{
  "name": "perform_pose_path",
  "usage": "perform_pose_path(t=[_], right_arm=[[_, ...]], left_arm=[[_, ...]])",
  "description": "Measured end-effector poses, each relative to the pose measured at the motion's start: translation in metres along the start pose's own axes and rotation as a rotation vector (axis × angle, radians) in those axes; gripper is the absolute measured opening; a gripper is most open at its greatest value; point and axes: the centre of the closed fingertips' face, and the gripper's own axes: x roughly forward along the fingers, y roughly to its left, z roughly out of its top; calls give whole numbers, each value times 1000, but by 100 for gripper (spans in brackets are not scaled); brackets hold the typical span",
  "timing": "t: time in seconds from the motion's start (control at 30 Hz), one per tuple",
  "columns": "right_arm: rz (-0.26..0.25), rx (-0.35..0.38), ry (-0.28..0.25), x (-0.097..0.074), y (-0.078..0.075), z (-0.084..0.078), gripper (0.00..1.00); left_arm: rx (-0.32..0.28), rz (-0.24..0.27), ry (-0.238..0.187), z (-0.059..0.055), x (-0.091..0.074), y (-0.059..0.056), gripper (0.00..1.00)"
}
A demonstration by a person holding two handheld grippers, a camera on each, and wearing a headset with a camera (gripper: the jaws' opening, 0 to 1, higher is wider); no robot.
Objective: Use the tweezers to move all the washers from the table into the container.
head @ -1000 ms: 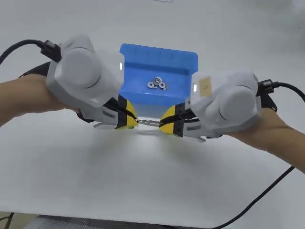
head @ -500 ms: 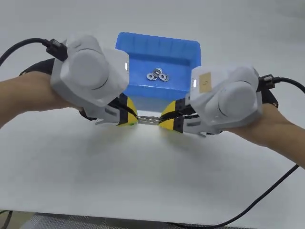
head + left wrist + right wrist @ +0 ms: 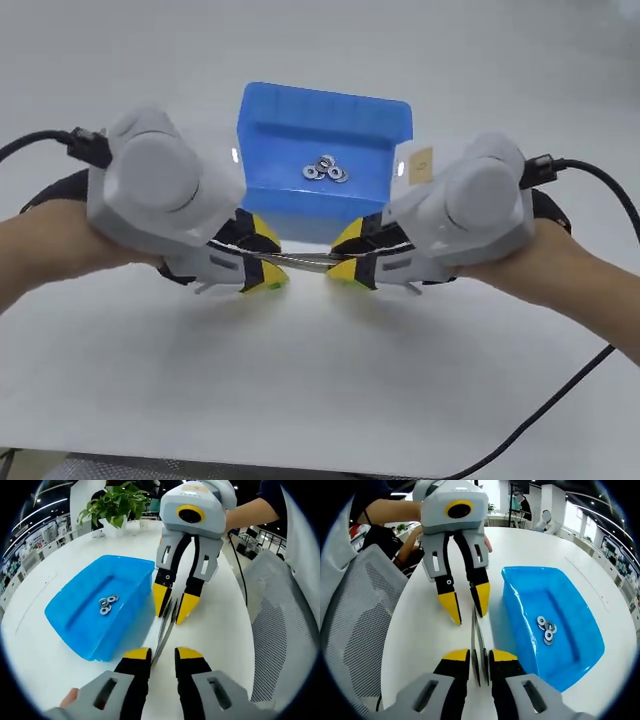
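Thin metal tweezers (image 3: 300, 260) span the gap between my two grippers, just in front of the blue container (image 3: 325, 110). My right gripper (image 3: 480, 656) is shut on the tweezers' (image 3: 476, 635) two blades, which narrow toward the left gripper (image 3: 467, 605). My left gripper (image 3: 156, 655) stands open, its jaws apart on either side of the tweezers' (image 3: 165, 630) tip. Several washers (image 3: 323, 168) lie bunched on the container's floor; they also show as washers (image 3: 107, 602) and washers (image 3: 546, 627) in the gripper views. I see no washer on the table around the grippers.
The white table (image 3: 300, 400) stretches toward me in front of the grippers. Black cables (image 3: 560, 400) trail from both grippers. A grey mesh chair (image 3: 280, 630) stands off the table's edge, and a potted plant (image 3: 115, 505) sits at the far end.
The view has shifted a little. The two grippers have drawn slightly apart, so more of the tweezers shows between them. The washers in the container lie as before.
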Motion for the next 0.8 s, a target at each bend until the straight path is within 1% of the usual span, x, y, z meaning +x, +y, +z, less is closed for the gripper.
perform_pose_path(t=[0.03, 0.07, 0.1, 0.13, 0.17, 0.2, 0.23, 0.27, 0.3, 0.33, 0.37, 0.4, 0.43, 0.47, 0.5, 0.57, 0.6, 0.63, 0.67, 0.7, 0.73, 0.77, 0.8], right_arm=[[-7, -6, 3, 0, 1, 0, 19], [-8, -16, 5, 0, 1, 1, 22], [-3, -21, 6, -1, 3, 1, 25], [-13, -24, 0, -1, 4, 1, 28], [-42, -24, -37, -4, 1, 7, 30], [-52, -10, -58, -8, 1, 11, 30], [-59, 23, -93, -14, 2, 17, 30], [-71, 83, -167, -26, 3, 29, 30], [-80, 118, -206, -34, 3, 34, 30], [-116, 154, -258, -50, 2, 41, 31], [-147, 163, -287, -61, 0, 44, 31], [-188, 164, -299, -72, -4, 44, 33], [-255, 156, -304, -89, -9, 40, 36], [-294, 150, -302, -98, -11, 38, 39], [-352, 144, -306, -112, -15, 35, 46], [-407, 161, -333, -127, -16, 33, 60], [-422, 171, -342, -132, -16, 32, 70], [-443, 183, -348, -137, -16, 31, 77], [-447, 187, -349, -139, -14, 30, 86], [-459, 191, -345, -141, -13, 30, 92], [-471, 179, -346, -144, -13, 31, 96], [-475, 174, -348, -145, -12, 32, 98], [-477, 170, -349, -147, -10, 35, 98]], left_arm=[[-4, 12, -1, -2, -2, 1, 26], [-9, 14, 1, -4, -4, 1, 29], [-14, 19, -1, -6, -6, 1, 31], [-38, 43, 2, -10, -11, 4, 33], [-72, 61, -1, -14, -16, 6, 34], [-93, 70, -19, -14, -20, 6, 35], [-121, 84, -59, -10, -25, 7, 37], [-159, 110, -115, -5, -35, 9, 39], [-173, 118, -151, -1, -41, 9, 42], [-177, 130, -217, 8, -54, 8, 43], [-168, 148, -262, 14, -63, 8, 45], [-149, 185, -315, 23, -76, 10, 51], [-128, 214, -350, 30, -85, 11, 56], [-119, 236, -392, 38, -96, 10, 61], [-119, 254, -422, 44, -103, 12, 69], [-140, 258, -461, 54, -111, 9, 84], [-137, 262, -455, 57, -114, 8, 94], [-137, 267, -451, 60, -115, 8, 100], [-125, 275, -430, 63, -116, 8, 98], [-122, 288, -404, 61, -116, 9, 99], [-107, 291, -387, 62, -116, 7, 100], [-87, 293, -364, 62, -117, 5, 100], [-80, 292, -353, 63, -117, 4, 100]])
